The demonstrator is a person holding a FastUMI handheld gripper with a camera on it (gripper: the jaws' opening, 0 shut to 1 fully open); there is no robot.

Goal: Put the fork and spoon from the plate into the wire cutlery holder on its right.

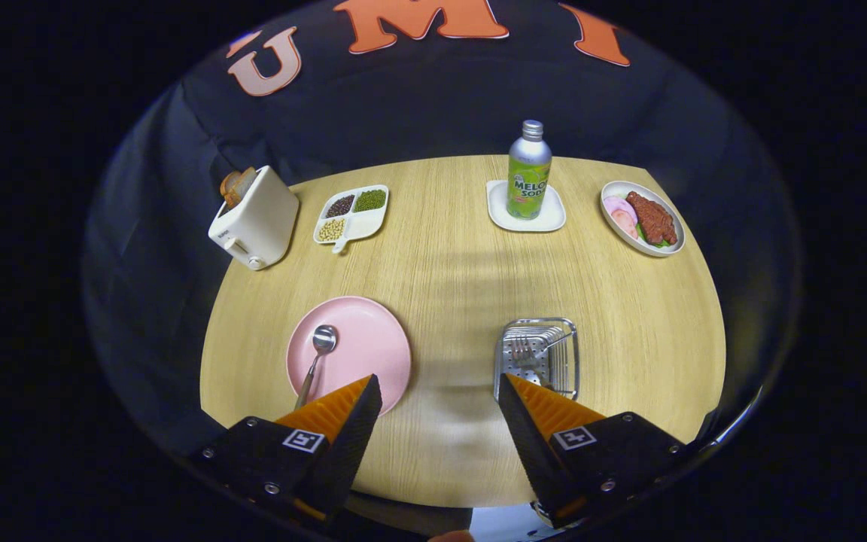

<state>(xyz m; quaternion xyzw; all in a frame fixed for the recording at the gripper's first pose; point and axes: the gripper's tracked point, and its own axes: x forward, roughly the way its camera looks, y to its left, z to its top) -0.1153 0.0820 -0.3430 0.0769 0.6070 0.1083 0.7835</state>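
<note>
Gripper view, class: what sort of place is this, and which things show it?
Probably a staged dining table in a recording booth: a toaster, a pink plate with a spoon, and a wire cutlery holder sit on wood against black cloth. The open tool holds nothing.

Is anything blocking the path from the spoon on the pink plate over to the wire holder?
Nothing visible does. The spoon lies on the pink plate, and only bare table separates it from the wire holder, which already holds a fork. The gripper is open, its fingers spread just short of both.
</note>
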